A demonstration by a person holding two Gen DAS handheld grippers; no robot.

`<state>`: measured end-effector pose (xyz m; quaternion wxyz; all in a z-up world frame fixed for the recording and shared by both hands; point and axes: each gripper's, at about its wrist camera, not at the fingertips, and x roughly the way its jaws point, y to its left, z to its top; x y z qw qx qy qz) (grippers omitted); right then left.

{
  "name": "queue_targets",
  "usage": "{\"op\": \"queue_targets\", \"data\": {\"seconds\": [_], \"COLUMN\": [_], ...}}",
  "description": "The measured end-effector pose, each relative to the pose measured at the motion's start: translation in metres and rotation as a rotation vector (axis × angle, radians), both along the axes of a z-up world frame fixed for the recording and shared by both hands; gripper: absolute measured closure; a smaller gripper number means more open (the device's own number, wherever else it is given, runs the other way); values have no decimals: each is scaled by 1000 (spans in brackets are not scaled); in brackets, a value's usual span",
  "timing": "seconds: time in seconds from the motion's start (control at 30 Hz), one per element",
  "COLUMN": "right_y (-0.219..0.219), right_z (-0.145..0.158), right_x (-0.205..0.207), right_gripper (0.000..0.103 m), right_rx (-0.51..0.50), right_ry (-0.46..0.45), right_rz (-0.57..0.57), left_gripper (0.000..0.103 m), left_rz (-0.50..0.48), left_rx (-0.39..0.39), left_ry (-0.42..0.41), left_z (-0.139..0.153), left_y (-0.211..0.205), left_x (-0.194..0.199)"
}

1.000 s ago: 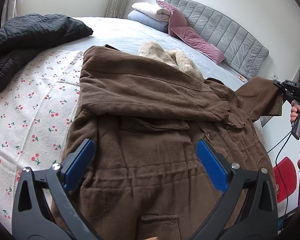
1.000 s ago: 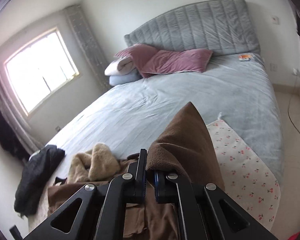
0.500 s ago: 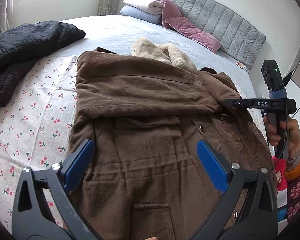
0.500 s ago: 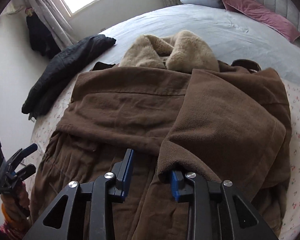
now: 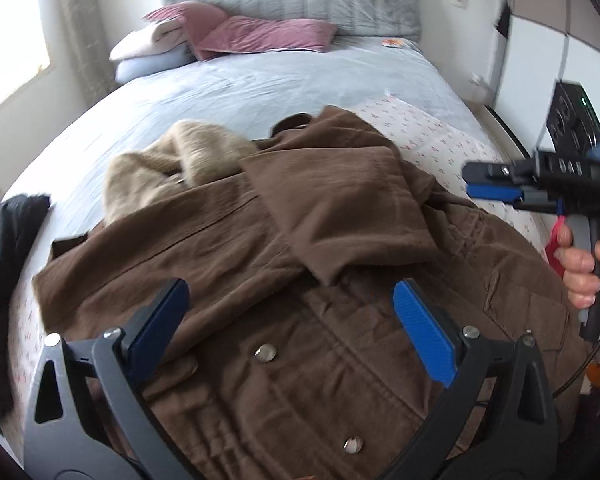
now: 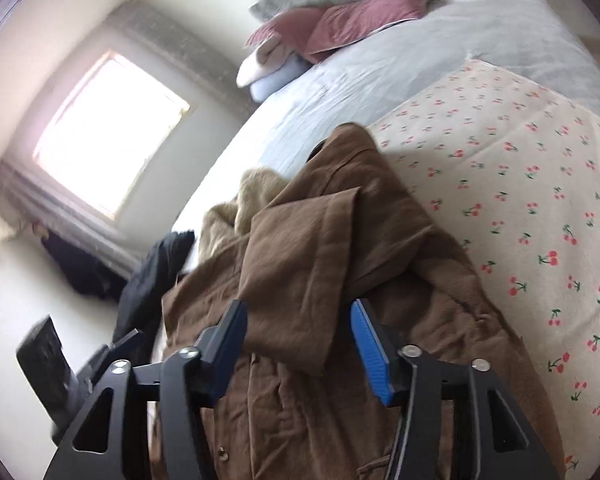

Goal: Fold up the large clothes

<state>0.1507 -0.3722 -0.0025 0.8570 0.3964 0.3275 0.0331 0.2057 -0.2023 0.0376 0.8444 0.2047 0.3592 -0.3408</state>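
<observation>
A large brown coat [image 5: 300, 320] with a beige fleece collar [image 5: 168, 160] lies flat on the bed, both sleeves folded across its chest; it also shows in the right wrist view [image 6: 300, 272]. My left gripper [image 5: 292, 320] is open and empty, hovering over the coat's snap buttons. My right gripper [image 6: 296, 344] is open and empty just above the folded right sleeve [image 6: 300, 248]. The right gripper also shows in the left wrist view [image 5: 496, 184] at the coat's right edge, a hand on its handle.
A cherry-print sheet [image 6: 520, 208] lies under the coat on the grey bed [image 5: 280, 80]. A black jacket [image 5: 0, 248] lies at the left. Pink and white pillows [image 5: 236, 36] rest by the grey headboard. A window [image 6: 108, 132] is far left.
My right gripper carried the right sleeve across the coat's chest, opened and let it go, then drew back to the right. My left gripper stayed open and swung towards the headboard.
</observation>
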Motion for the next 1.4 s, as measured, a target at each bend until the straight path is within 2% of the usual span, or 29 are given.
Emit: {"op": "queue_targets", "data": {"seconds": [0.03, 0.1, 0.17, 0.23, 0.3, 0.37, 0.4, 0.47, 0.5, 0.53, 0.67, 0.73, 0.8, 0.83, 0.87, 0.9, 0.97, 1.07, 1.13, 1.3, 1.33, 1.4], "right_y": [-8, -17, -26, -39, -43, -42, -41, -38, -36, -34, -22, -17, -13, -11, -9, -8, -9, -15, -21, -41, -43, -45], "right_z": [-8, -23, -36, -42, -47, -47, -46, -44, -43, -42, -36, -34, -34, -33, -33, -34, -35, -36, -37, -41, -44, -49], "right_x": [-2, 0, 2, -3, -4, -2, -1, 2, 3, 4, 7, 9, 11, 13, 14, 15, 16, 15, 13, 7, 6, 7], "right_gripper": [60, 61, 61, 61, 61, 61, 60, 59, 59, 59, 59, 59, 59, 60, 60, 59, 59, 59, 59, 59, 59, 59], "right_rx": [39, 71, 87, 136, 179, 178, 172, 162, 154, 143, 101, 82, 62, 52, 43, 39, 42, 37, 24, 26, 44, 65], "right_ry": [-16, 12, 58, 62, 57, 61, 59, 56, 55, 54, 59, 57, 58, 61, 65, 68, 71, 74, 77, 73, 70, 80], "right_rz": [-24, -68, -79, -88, -81, -66, -63, -56, -51, -46, -20, -3, 6, 12, 14, 14, 11, -17, -49, -110, -115, -108], "left_gripper": [1, 2, 3, 6, 18, 39, 46, 76, 85, 86, 89, 90, 89, 83, 71, 66, 50, 31, 29, 29, 31, 46], "left_rz": [-63, -174, -253, -312, -336, -334, -336, -331, -319, -295, -122, 25, 197, 273, 338, 386, 432, 442, 446, 426, 425, 433], "left_rx": [22, 63, 105, 161, 223, 256, 244, 175, 129, 72, -220, -366, -464, -469, -453, -434, -422, -471, -453, -376, -360, -330], "left_ry": [-28, -57, -81, -108, -129, -138, -126, -83, -61, -49, -1, 43, 125, 170, 215, 245, 266, 298, 299, 341, 343, 344], "left_z": [-7, -22, -35, -49, -61, -70, -69, -60, -53, -43, -1, 11, 5, -3, -14, -23, -34, -38, -40, -63, -67, -73], "left_y": [-18, -46, -67, -84, -97, -103, -102, -96, -92, -85, -27, 21, 73, 94, 115, 134, 165, 190, 189, 150, 143, 126], "left_x": [-3, -8, -11, -14, -14, -12, -12, -11, -10, -8, 6, 21, 39, 47, 53, 56, 56, 56, 65, 106, 114, 128]}}
